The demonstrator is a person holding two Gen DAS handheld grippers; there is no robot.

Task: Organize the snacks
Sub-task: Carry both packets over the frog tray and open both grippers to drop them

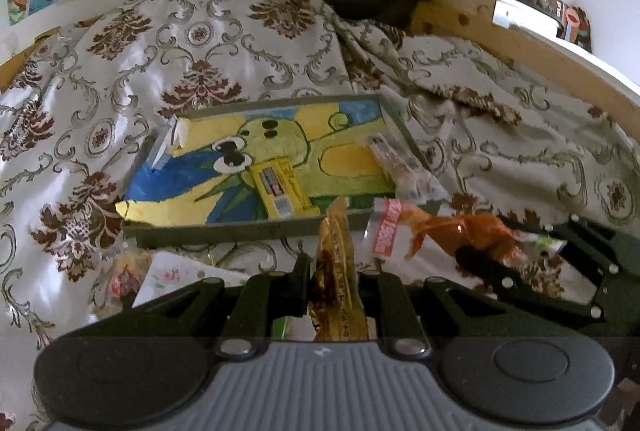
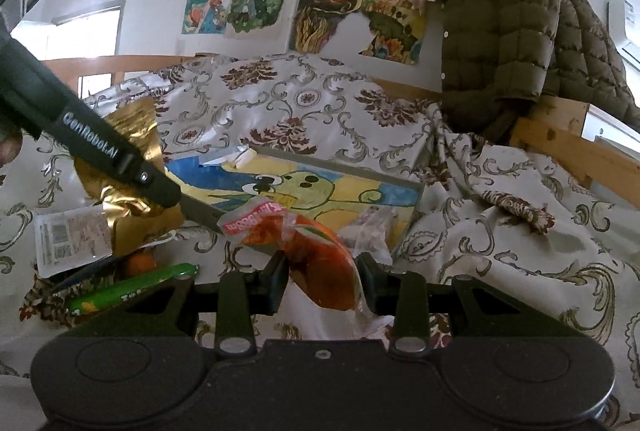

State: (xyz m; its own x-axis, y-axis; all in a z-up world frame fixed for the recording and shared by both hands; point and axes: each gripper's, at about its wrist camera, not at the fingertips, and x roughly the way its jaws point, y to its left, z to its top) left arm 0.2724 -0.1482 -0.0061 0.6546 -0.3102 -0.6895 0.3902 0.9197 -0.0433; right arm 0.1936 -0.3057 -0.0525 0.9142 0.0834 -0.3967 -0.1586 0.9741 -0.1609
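A shallow grey tray [image 1: 224, 231] with a cartoon picture inside lies on the patterned bedspread; it also shows in the right wrist view [image 2: 400, 183]. In it lie a yellow snack bar [image 1: 280, 187] and a clear packet [image 1: 400, 167]. My left gripper [image 1: 334, 283] is shut on a gold foil snack bag [image 1: 336, 271], held edge-on just before the tray's near rim; the bag also shows in the right wrist view [image 2: 128, 187]. My right gripper [image 2: 322, 287] is shut on an orange snack packet [image 2: 316, 263], which also shows in the left wrist view [image 1: 464, 231], near the tray's right corner.
Loose snacks lie on the bedspread at left: a white labelled packet [image 2: 72, 235], a green stick pack [image 2: 132, 289] and an orange item [image 2: 140, 263]. A wooden bed frame [image 1: 520, 47] and an olive quilted jacket [image 2: 500, 31] stand behind. Posters cover the wall.
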